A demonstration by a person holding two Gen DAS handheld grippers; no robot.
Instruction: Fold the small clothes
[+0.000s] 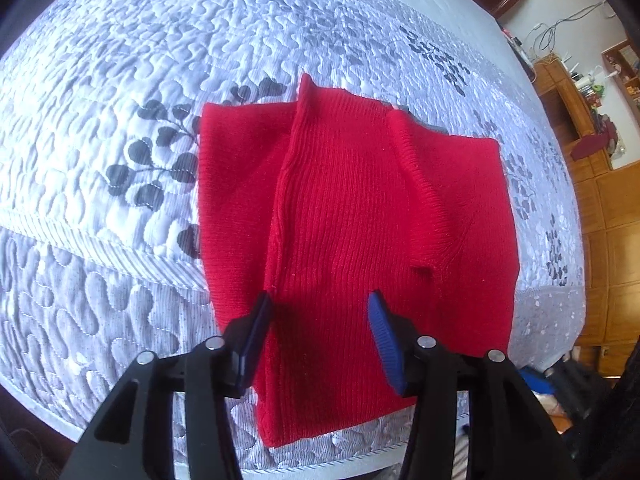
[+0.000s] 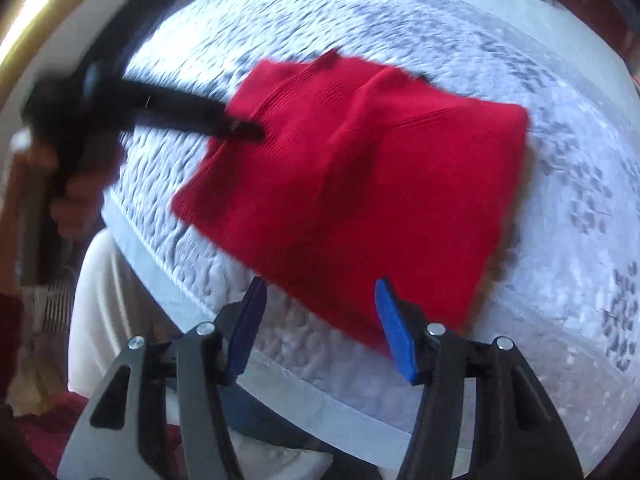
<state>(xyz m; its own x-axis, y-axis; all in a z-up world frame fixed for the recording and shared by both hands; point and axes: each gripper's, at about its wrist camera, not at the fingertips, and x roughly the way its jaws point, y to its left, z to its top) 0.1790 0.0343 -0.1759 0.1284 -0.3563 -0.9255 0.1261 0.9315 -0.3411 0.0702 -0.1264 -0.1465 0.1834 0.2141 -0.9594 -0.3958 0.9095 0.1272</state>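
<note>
Folded red ribbed knit garment (image 1: 360,216) on quilted bed (image 1: 120,80); left hand-held gripper (image 1: 320,304) spread, directly above its near edge; right hand-held gripper (image 2: 320,292) spread, empty, off its corner.

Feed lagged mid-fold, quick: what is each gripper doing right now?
Left gripper: open over the red garment, gripping nothing.
Right gripper: open, empty, above the garment's near edge.

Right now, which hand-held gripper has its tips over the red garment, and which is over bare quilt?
The left hand-held gripper has both open tips over the red garment. The right hand-held gripper sits at its near edge, one tip over quilt.
</note>
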